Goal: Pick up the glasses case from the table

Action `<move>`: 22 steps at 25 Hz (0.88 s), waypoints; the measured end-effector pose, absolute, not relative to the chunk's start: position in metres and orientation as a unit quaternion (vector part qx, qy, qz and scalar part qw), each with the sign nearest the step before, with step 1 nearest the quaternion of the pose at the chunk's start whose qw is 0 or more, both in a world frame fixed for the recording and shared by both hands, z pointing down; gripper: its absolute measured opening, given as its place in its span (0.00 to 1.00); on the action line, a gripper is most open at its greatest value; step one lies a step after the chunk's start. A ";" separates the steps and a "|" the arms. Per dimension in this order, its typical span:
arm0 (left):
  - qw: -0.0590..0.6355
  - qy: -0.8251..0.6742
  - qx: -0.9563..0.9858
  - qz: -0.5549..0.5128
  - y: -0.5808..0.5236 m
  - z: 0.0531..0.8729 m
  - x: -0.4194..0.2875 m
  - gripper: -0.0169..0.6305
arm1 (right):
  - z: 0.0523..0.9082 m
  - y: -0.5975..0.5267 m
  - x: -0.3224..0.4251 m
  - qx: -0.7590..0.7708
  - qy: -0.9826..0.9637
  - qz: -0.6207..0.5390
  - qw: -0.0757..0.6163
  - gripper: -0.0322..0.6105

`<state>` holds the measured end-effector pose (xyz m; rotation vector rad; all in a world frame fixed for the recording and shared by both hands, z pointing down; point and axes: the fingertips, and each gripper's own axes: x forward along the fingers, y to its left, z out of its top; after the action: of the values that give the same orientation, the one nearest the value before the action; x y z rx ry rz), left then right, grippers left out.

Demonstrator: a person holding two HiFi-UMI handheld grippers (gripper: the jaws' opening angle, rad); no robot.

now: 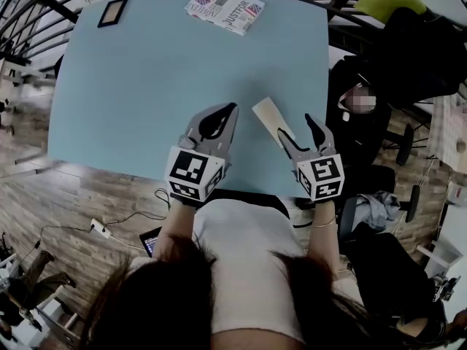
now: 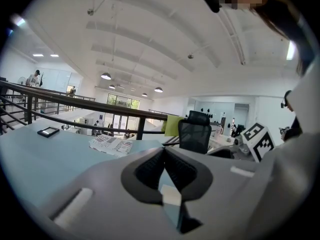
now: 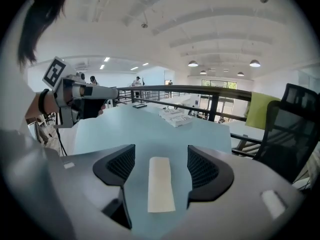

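Overhead, the head view shows a pale blue table (image 1: 146,86) with the glasses case (image 1: 271,119), a slim cream oblong, lying flat near the table's 5 o'clock edge. Its long axis runs from about 11 to 5 o'clock. The right gripper (image 1: 295,126) reaches in from 5 o'clock with its jaws spread, and the case's near end sits just by its inner finger. The left gripper (image 1: 232,108) hangs at the case's 9 o'clock, a little apart from it, tips together. A folded newspaper (image 1: 225,7) lies at the table's 12 o'clock and a small dark tablet (image 1: 113,12) at its 11 o'clock corner, both well apart from the case.

Next, the left gripper view confirms the left gripper (image 2: 164,149) has its jaws meeting at the tips with nothing clamped. The newspaper (image 2: 111,145) lies far off at 10 o'clock.

Lastly, the right gripper view shows the right gripper (image 3: 161,154) with its jaws wide apart and touching nothing. The glasses case (image 3: 161,184) lies on the table between and below them, lined up along 12 to 6 o'clock and centred in the gap.

The alignment looks good, so the approach should probably go straight down without twisting. The pads should close across the narrow sides near the case's middle. A grip near one end could let so thin and smooth a case tip or slide.
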<state>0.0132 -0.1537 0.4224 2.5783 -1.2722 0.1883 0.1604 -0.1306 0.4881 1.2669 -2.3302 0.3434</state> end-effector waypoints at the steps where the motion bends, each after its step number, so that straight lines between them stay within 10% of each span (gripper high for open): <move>1: 0.131 -0.436 0.888 0.066 -0.154 0.424 0.014 0.12 | 0.494 -0.131 0.158 0.456 -0.848 0.125 0.240 0.52; 22: 0.160 -0.428 0.885 0.090 -0.151 0.459 0.013 0.12 | 0.618 -0.134 0.142 0.378 -0.825 0.158 0.390 0.59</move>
<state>0.0128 -0.1512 0.4592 2.5271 -1.2236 0.2560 0.1420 -0.1336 0.6176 0.9598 -2.0959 0.4005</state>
